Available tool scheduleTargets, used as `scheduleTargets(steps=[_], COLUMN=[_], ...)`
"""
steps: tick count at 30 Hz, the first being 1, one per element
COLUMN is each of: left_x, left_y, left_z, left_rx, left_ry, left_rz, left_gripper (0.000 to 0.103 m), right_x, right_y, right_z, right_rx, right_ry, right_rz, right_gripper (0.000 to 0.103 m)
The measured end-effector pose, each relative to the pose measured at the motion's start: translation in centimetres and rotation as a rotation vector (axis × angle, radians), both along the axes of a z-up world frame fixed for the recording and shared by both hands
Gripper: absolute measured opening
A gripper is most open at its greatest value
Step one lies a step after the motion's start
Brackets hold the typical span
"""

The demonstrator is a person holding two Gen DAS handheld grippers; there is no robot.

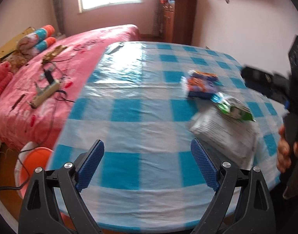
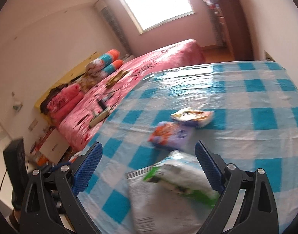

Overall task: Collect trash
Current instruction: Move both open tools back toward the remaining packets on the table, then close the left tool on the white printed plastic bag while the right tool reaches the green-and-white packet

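Above the checked tablecloth [image 1: 129, 107] both tongs [image 1: 147, 165] [image 2: 149, 167] gape wide, holding nothing

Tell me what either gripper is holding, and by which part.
Nothing. The left gripper and right gripper are both open; the wrappers lie on the table.

Glossy plastic tablecloth [image 1: 129, 89] (checked, wrinkled), shiny crinkled snack wrappers [image 1: 202, 84], matt grey mailer bag [image 1: 225, 134], soft cloth bedspread [image 1: 74, 58]
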State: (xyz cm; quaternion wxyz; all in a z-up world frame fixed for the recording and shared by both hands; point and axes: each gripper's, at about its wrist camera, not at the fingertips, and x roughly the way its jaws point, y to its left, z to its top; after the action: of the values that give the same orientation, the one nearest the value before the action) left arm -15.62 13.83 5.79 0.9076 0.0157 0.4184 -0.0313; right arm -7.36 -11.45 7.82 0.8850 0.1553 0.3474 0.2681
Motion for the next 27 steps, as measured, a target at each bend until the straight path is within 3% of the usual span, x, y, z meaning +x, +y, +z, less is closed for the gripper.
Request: scheduleTargets(steps=[7,11,14,22,27], left_x=[-0.1,0.5,1.2,2.6,3.1], left_y=[-4.5,-6.0,-7.1,-10.3,-12.1], left_z=[-1.2,-2.2,-2.9,-3.4,-3.4], left_rx=[-0.19,-0.301,-0.334,-0.296,-0.209], left_ry=[0.118,0.175,0.207,0.237,0.235], left_rz=[-0.122,-0.132,-0.112,-0.108,-0.094], left_gripper=[0.091,0.091,0.091,0.091,0.091], right_x=[1.2,1.3,1.5,1.6,1.6], right_y=[-4.6,-6.2,-7.2,-8.0,-8.1], right_z=[-0.8,-1.3,-1.6,-1.9,-2.0], right_rx=[-0.025,-0.012,0.006,0.018,0.02], right_ry=[0.008,0.011,0.016,0.014,0.014], right_rz=[-0.136,-0.159,-0.168,-0.162,-0.161], right_gripper=[0.095,0.095,0.095,0.095,0.095])
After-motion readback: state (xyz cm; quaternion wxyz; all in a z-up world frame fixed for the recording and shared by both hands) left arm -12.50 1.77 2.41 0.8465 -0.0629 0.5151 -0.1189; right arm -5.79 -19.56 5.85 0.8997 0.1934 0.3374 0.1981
